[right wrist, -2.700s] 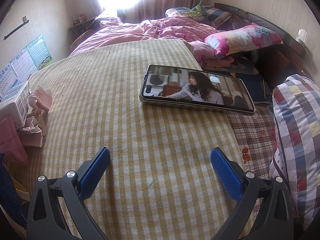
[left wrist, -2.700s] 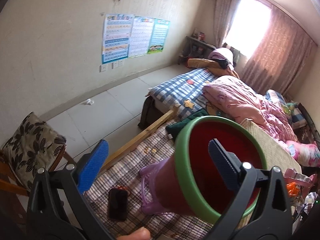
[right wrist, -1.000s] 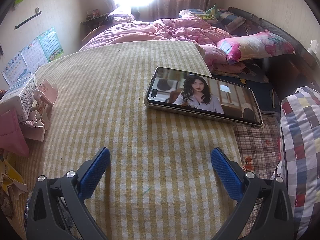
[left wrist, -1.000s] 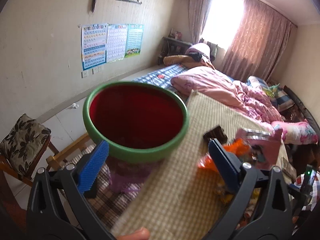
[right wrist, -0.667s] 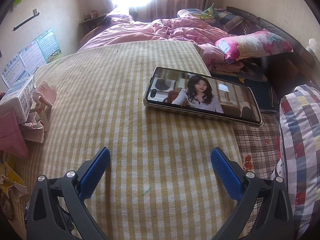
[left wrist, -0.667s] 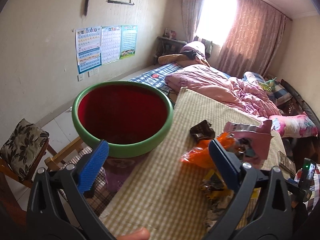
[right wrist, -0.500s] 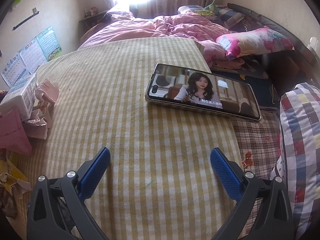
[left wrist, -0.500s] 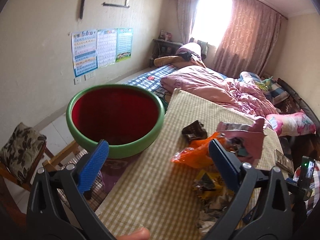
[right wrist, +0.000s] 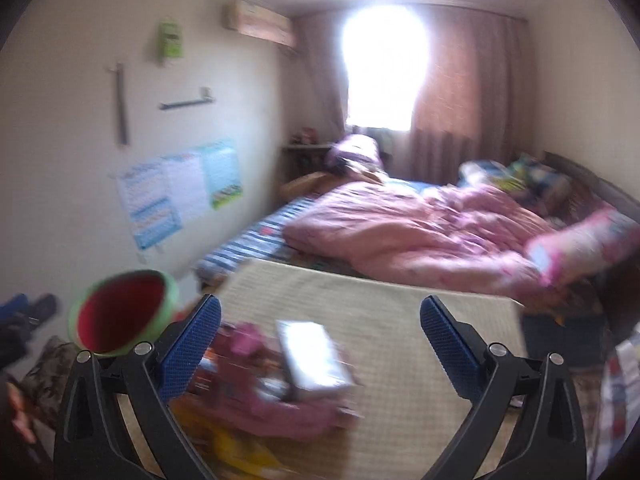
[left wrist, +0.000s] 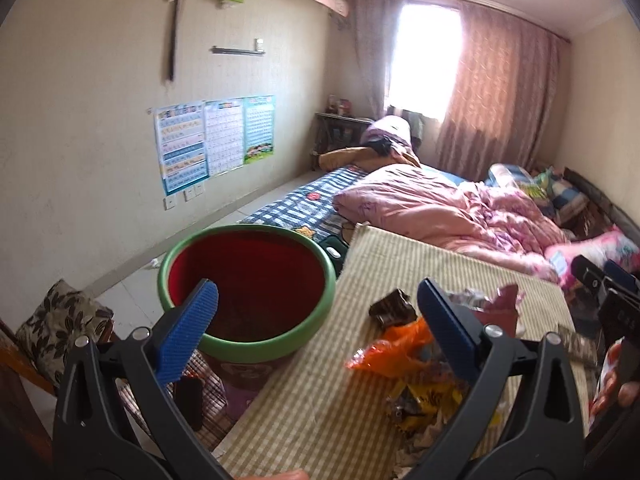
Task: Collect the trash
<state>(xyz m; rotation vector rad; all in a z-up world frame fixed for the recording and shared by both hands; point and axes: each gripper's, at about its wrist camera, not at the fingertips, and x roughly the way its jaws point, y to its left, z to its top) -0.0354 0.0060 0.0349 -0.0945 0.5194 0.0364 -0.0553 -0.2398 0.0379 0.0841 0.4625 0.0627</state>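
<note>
A red bin with a green rim [left wrist: 248,284] stands beside the left edge of the striped mat [left wrist: 460,276]; it also shows in the blurred right wrist view [right wrist: 122,312]. A pile of trash lies on the mat: an orange wrapper [left wrist: 390,352], a dark wrapper [left wrist: 392,309], a pink packet [left wrist: 506,306], yellow wrappers [left wrist: 424,398]. In the right wrist view the pile [right wrist: 276,396] includes a white box [right wrist: 312,354]. My left gripper [left wrist: 316,332] is open and empty above the bin and pile. My right gripper [right wrist: 320,344] is open and empty above the pile.
A pink quilt [left wrist: 440,208] covers the bed behind the mat. A patterned chair cushion [left wrist: 60,320] sits at the far left. A dark phone [left wrist: 188,398] lies on the plaid sheet below the bin. Posters [left wrist: 212,136] hang on the wall.
The left gripper has pulled back and up, so the bin and trash pile sit lower. The right gripper has swung sharply left, from the phone on the mat to the trash pile; its view is blurred.
</note>
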